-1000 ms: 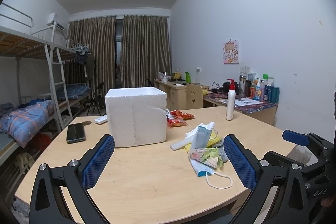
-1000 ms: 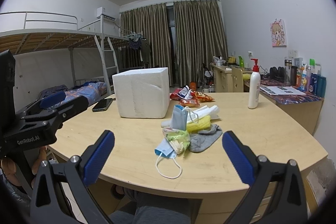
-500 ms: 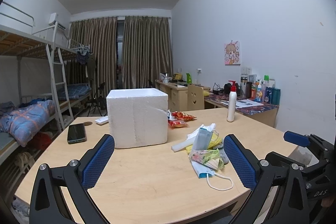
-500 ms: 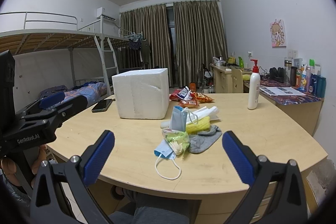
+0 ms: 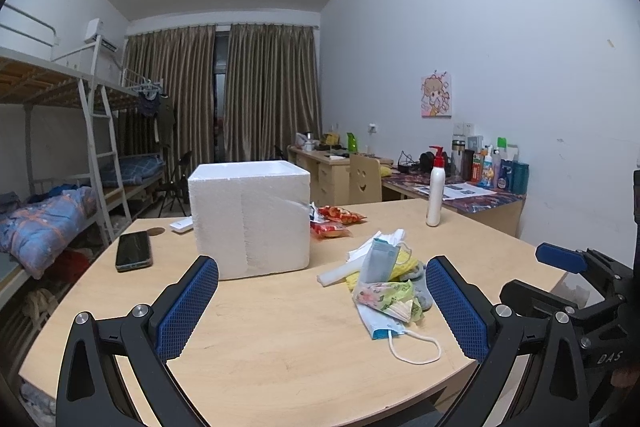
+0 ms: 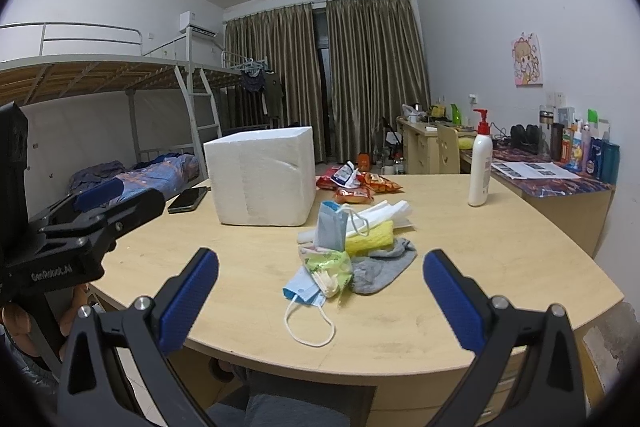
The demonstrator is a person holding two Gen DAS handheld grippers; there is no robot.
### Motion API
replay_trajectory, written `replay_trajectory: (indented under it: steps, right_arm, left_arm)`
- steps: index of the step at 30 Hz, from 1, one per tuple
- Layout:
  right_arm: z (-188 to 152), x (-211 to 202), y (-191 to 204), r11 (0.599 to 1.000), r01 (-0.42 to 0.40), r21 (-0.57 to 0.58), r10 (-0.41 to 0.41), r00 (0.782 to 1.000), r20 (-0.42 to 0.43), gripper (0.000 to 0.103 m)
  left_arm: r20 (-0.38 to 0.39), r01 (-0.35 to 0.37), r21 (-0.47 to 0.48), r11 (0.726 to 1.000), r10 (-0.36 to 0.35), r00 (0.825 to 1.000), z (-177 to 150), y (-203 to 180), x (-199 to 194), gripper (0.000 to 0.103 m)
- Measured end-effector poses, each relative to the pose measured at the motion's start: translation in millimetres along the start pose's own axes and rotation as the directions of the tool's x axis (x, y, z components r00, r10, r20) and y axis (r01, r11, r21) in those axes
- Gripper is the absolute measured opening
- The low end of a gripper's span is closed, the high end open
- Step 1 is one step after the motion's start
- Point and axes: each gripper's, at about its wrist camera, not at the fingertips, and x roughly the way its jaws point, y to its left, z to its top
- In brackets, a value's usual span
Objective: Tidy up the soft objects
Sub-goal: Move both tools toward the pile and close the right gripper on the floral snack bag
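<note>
— Looking through the left wrist view first: what does the left claw (image 5: 322,301) show?

— Both blue pads are spread wide in the lower part of the frame, holding nothing, raised above the near edge of the counter (image 5: 260,347). Between them, right of centre, lies the pile of soft objects (image 5: 386,287).

— What is in that pile?

— A blue face mask (image 5: 380,325) at the front with its white ear loop trailing toward the bottom edge, a flowered pouch (image 5: 386,301) on top of it, a pale blue packet (image 5: 378,261) standing upright, something yellow and a grey sock behind. White plastic sticks out to the left.

— And the right wrist view?

— The right claw (image 6: 320,301) is also wide apart and empty, low in the frame. The pile sits at centre, between its pads: the mask's loop hangs nearest, the grey sock (image 6: 380,269) to the right, a yellow cloth (image 6: 370,239) above it.

— Anything else on the counter?

— 1 white foam box (image 6: 262,177) left of centre, just behind the pile. A dark phone (image 6: 188,199) lies at its left, red snack packets (image 6: 352,185) behind it, and a white pump bottle (image 6: 480,163) stands well apart at the right.

— Can you see the other tool?

— Yes, the left one's black body fills the left edge there.
</note>
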Motion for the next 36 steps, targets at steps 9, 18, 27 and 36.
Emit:
replay_trajectory:
  steps: [9, 18, 27, 36]
  right_arm:
    - [2.0, 17.0, -12.3, 1.0, 0.003, 0.015, -0.003, 1.0, -0.026, 0.103]
    - [-0.4, 38.5, -21.3, 0.999, -0.022, 0.043, 0.025, 0.997, -0.076, 0.103]
    - [-5.0, 72.0, -16.2, 0.998, -0.059, 0.037, 0.064, 0.987, -0.146, 0.103]
    - [-3.7, 106.9, -10.5, 0.994, -0.103, 0.033, 0.107, 0.971, -0.212, 0.103]
  left_arm:
    - [-0.025, 0.04, 0.025, 0.999, -0.04, 0.999, -2.2, -3.4, 17.0, 0.103]
    - [-0.071, 0.056, 0.018, 0.998, -0.054, 0.996, -6.1, 2.0, 41.3, 0.103]
    - [-0.139, 0.064, -0.03, 0.998, -0.068, 0.988, -12.6, 16.3, 74.7, 0.103]
    - [-0.177, 0.105, -0.071, 0.992, -0.116, 0.977, -15.0, 37.8, 108.3, 0.103]
